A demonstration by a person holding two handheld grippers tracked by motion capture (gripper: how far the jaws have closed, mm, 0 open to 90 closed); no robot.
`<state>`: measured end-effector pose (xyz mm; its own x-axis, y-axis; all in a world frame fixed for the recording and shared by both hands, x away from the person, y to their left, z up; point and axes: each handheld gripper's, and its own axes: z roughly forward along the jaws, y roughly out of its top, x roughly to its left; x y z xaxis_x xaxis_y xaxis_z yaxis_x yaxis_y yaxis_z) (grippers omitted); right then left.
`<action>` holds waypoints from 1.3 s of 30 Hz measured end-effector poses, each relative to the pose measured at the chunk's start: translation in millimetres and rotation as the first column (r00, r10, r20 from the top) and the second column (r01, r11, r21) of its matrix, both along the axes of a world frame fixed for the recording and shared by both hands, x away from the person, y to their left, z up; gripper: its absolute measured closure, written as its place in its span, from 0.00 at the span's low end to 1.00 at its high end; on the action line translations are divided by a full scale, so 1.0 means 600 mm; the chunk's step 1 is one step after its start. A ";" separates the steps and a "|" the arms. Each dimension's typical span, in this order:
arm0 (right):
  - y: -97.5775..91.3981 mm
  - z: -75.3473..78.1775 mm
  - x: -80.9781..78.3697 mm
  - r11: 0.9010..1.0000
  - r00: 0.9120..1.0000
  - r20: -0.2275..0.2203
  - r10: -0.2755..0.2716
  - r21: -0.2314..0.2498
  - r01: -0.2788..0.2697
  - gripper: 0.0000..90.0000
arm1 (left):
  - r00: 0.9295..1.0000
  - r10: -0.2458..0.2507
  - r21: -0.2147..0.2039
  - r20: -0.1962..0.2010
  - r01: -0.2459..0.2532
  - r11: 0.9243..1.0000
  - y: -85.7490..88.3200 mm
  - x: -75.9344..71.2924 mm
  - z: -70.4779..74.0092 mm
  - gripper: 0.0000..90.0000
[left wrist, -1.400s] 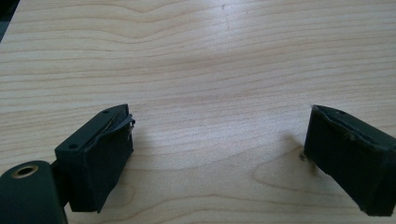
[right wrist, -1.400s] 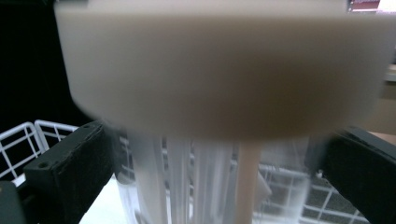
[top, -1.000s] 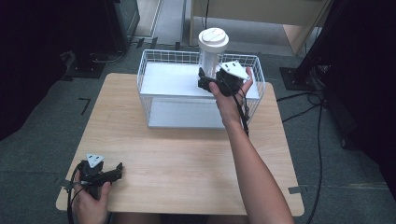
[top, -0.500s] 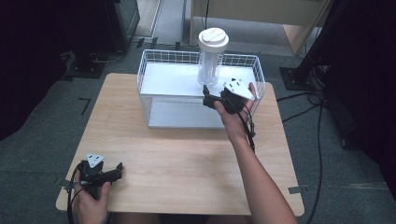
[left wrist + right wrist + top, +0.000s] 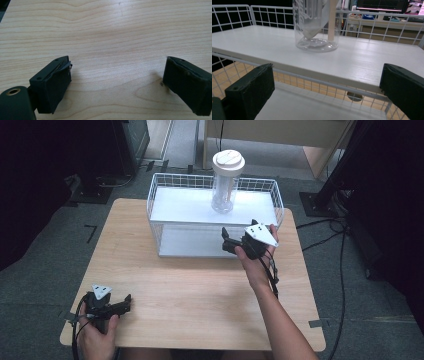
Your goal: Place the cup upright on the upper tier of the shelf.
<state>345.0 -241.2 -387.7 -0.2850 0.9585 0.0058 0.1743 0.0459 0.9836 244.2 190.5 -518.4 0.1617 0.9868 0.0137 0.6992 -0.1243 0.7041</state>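
Wooden table (image 5: pixel 200 285), pale grain, carries a white wire rack (image 5: pixel 165 227) at its far side. Rack has two white shelves; the upper shelf (image 5: pixel 367 62) holds a clear jar (image 5: pixel 224 190) with a broad cream lid, standing upright near the middle, a little toward the back. Something pale and a wooden stick-like piece show inside the jar (image 5: pixel 317 25) in the right gripper view; cannot tell what they are.

Right gripper (image 5: pixel 227 241) sits at the rack's front edge, just below upper-shelf level, jaws wide apart and holding nothing. Left gripper (image 5: pixel 126 304) rests low at the near left corner of the table, jaws also spread, bare wood between them (image 5: pixel 117 75).

Step in hand, as I judge it: backing off from the jar after setting it down. To do it well, draw straight back and slightly up, keeping the jaws clear of the front wire so the rack does not jolt and tip the tall jar.

Against half a second ago: the right gripper has pulled nearer the person and lower, away from the jar. A second ago it was up at the jar. Jar, rack and left gripper unchanged.
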 end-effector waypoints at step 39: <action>-0.073 -0.124 -0.094 0.998 0.992 -0.108 -0.060 -0.008 0.059 0.00 | 1.000 0.000 0.000 -0.001 0.000 1.000 0.000 0.000 0.000 0.09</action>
<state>288.6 -284.9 -462.4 -0.2252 0.9739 0.0289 0.2818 0.0367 0.9588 244.1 190.4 -518.4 0.1619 0.9867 0.0132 0.7000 -0.1243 0.7032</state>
